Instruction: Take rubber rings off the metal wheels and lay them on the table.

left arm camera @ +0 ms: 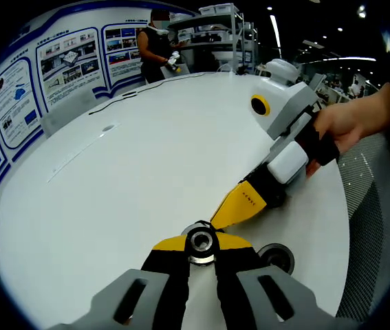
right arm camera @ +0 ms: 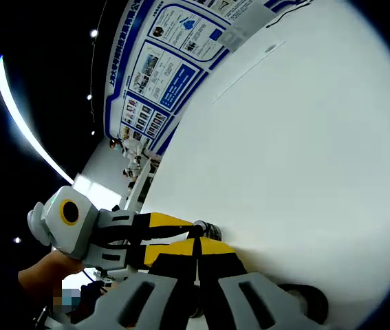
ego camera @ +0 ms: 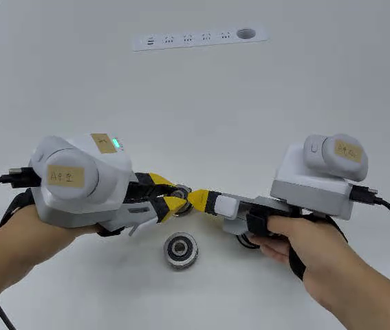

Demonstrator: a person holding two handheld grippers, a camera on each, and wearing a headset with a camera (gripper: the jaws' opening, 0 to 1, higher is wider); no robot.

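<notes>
My left gripper [ego camera: 172,197] is shut on a small metal wheel [ego camera: 180,193] and holds it just above the white table [ego camera: 201,110]. In the left gripper view the wheel [left arm camera: 201,240] sits between the yellow tips of the left gripper [left arm camera: 201,249]. My right gripper [ego camera: 196,199] comes in from the right with its jaws together, the tip touching the wheel's rim. I cannot see whether it pinches the rubber ring. In the right gripper view the wheel [right arm camera: 206,227] lies just past the tips of the right gripper [right arm camera: 196,246]. A second wheel [ego camera: 181,249] with a dark ring lies flat below.
A white power strip [ego camera: 200,38] lies at the far side of the table. A dark round part [ego camera: 244,240] sits half hidden under the right gripper. A person [left arm camera: 157,45] stands beyond the table in the left gripper view.
</notes>
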